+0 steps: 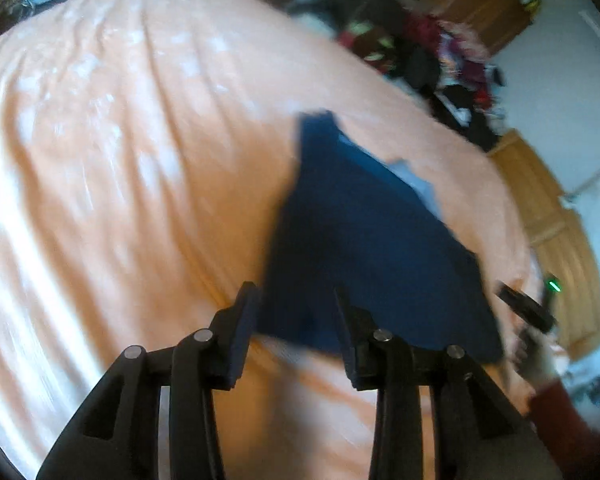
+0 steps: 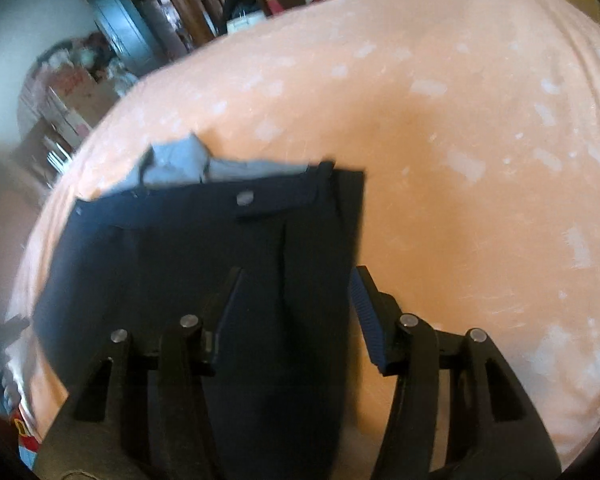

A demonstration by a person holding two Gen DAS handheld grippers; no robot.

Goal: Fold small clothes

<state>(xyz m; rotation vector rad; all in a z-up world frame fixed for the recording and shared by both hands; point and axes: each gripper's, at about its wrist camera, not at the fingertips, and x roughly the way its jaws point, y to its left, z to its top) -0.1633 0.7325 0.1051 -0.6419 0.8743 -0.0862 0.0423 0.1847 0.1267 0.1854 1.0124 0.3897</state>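
Left black two-finger gripper [image 1: 296, 320]: jaws wide apart, empty, poised at the near edge of the dark navy folded fabric shorts [image 1: 360, 248]. Right black two-finger gripper [image 2: 296, 304]: jaws wide apart, empty, over the shorts' near part. The shorts lie flat on the peach white-flecked bedspread [image 2: 460, 200], pale grey lining showing at the far waistband.

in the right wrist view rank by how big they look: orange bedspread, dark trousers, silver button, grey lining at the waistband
Largest to smallest:
1. orange bedspread
2. dark trousers
3. grey lining
4. silver button

The trousers lie nearest the camera, so fisheye enlarges them.
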